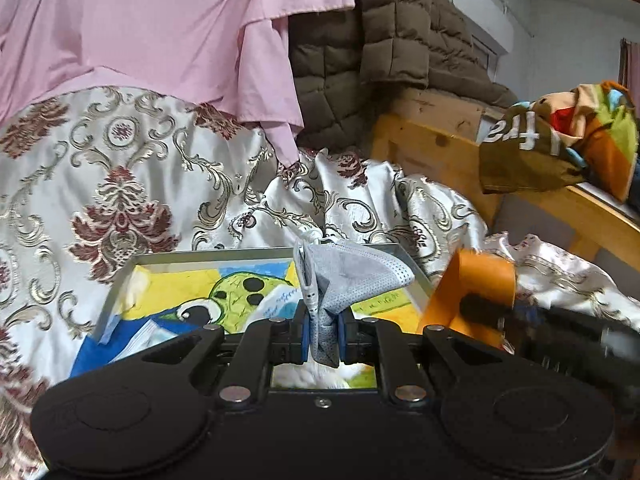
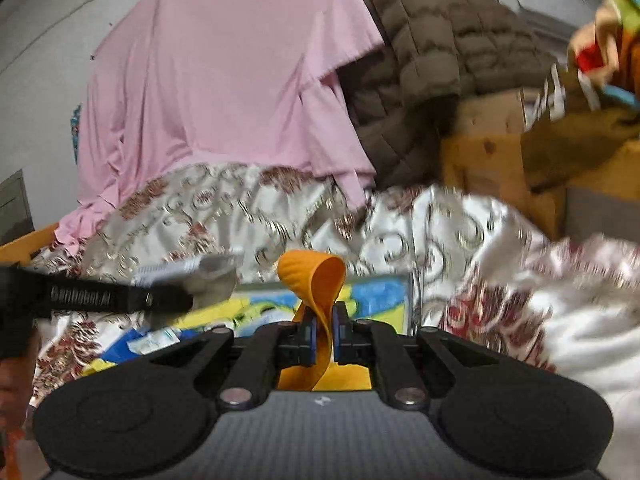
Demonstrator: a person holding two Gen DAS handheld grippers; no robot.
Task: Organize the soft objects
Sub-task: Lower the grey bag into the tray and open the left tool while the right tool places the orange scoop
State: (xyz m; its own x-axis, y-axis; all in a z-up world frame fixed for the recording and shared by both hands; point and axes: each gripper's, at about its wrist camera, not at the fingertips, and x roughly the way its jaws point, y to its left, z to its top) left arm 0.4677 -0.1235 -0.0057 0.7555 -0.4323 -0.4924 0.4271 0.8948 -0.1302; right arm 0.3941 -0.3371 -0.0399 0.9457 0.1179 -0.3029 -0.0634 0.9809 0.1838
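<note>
My left gripper (image 1: 323, 334) is shut on a grey mesh face mask (image 1: 352, 272), which sticks up from between the blue pads. My right gripper (image 2: 323, 334) is shut on a curled orange rubbery piece (image 2: 316, 280). In the left wrist view that orange piece (image 1: 472, 292) and the right gripper's dark body show at the right. The mask (image 2: 192, 272) and the left gripper appear blurred at the left of the right wrist view. Both grippers hover over a metal tray (image 1: 120, 292) lined with a parrot picture (image 1: 224, 300), which lies on a patterned bedspread (image 1: 120, 184).
A pink cloth (image 1: 160, 32) and a brown quilted jacket (image 1: 380, 40) hang behind the bed. A wooden frame (image 1: 432, 148) stands at the right, with a colourful bag (image 1: 568, 136) on it. Small packets (image 2: 156, 338) lie at the tray's left end.
</note>
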